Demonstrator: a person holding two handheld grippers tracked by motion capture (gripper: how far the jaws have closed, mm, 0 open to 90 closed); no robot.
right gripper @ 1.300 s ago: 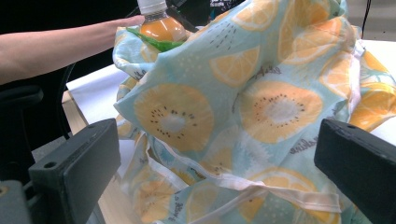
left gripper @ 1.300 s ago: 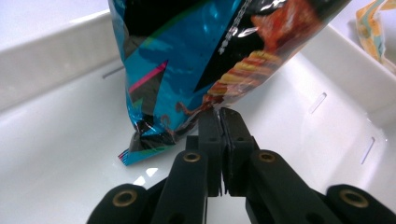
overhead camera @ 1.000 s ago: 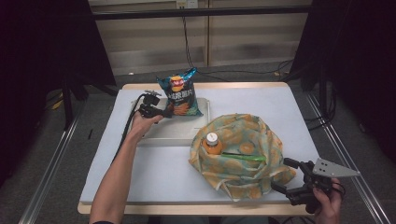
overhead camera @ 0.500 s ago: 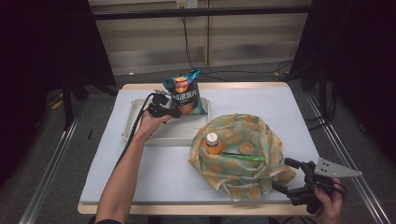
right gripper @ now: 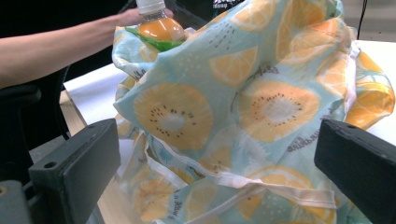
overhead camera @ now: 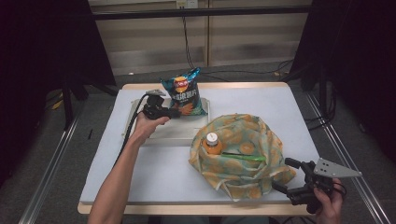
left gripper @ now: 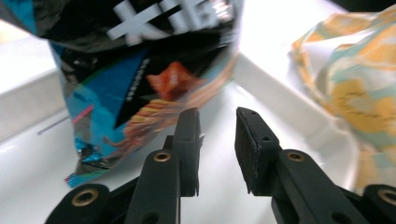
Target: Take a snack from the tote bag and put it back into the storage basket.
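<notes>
- The chip bag stands upright in the white tray at about 11 o'clock on the table, its top leaning toward the far edge.
- The left gripper sits at the bag's 8 o'clock side, at its lower left corner, held by the left hand with the forearm reaching in from 6 o'clock.
- In the left gripper view the chip bag hangs just beyond the left gripper at 11 o'clock; the jaws stand a little apart with bare tray between them, and I cannot tell whether the left jaw touches the bag's bottom edge.
- The fruit-print cloth bag lies at about 4 o'clock on the table, just beside the tray, with an orange bottle poking out at its 9 o'clock side beside something green.
- The right gripper rests at the table's 5 o'clock corner, held in the right hand, its jaws pointing at the cloth bag's near right edge.
- In the right gripper view the jaws stand wide apart with the cloth bag between and beyond them; the bottle shows at 11 o'clock.
</notes>
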